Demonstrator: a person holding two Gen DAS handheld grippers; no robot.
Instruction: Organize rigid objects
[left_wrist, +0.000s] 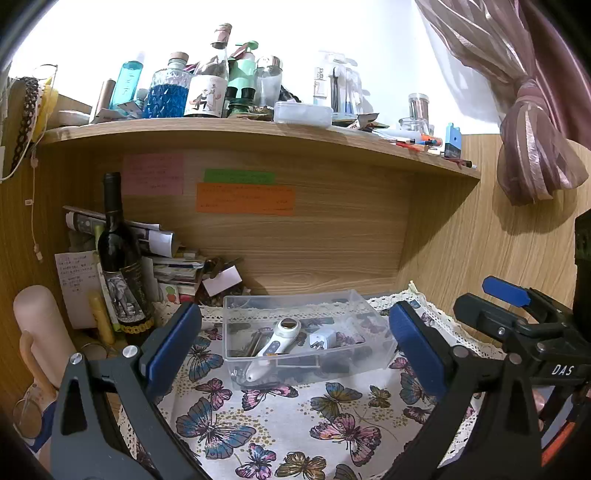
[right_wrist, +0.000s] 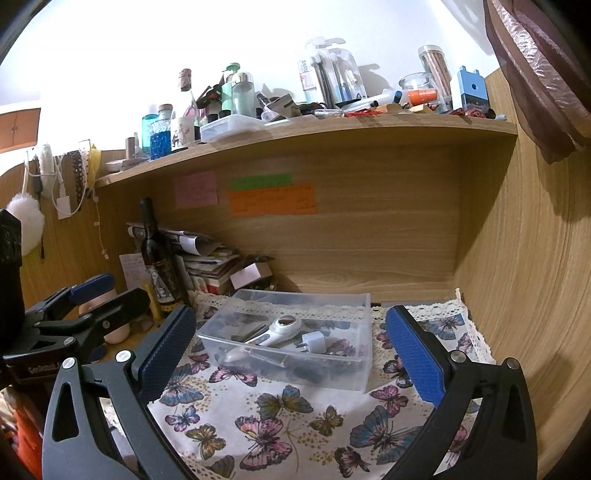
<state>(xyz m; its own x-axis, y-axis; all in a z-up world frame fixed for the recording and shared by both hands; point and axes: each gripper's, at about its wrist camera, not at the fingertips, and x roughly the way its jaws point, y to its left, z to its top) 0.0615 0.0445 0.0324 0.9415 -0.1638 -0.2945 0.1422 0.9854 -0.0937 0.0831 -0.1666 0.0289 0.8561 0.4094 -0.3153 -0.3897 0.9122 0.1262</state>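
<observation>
Both tongs hang spread wide and grip nothing; the left gripper (left_wrist: 295, 343) has its 2 blue-padded fingers (left_wrist: 173, 343) apart over the butterfly cloth (left_wrist: 295, 424), and the right gripper (right_wrist: 291, 350) is parted the same way. The clear plastic box (left_wrist: 354, 299) sits on the cloth ahead of both, framed between each pair of fingertips and touched by none; in the left view it lies centred, in the right view slightly toward the left finger. Inside it, a white handheld device (left_wrist: 273, 341) lies slanted, a white plug adapter (left_wrist: 321, 338) just to its right, dark small items beneath that cannot be told apart. Beyond the box, left of the left tongs, a dark wine bottle (left_wrist: 120, 258) stands upright before stacked papers (left_wrist: 170, 258); above, a wooden shelf (left_wrist: 258, 134) carries bottles.
</observation>
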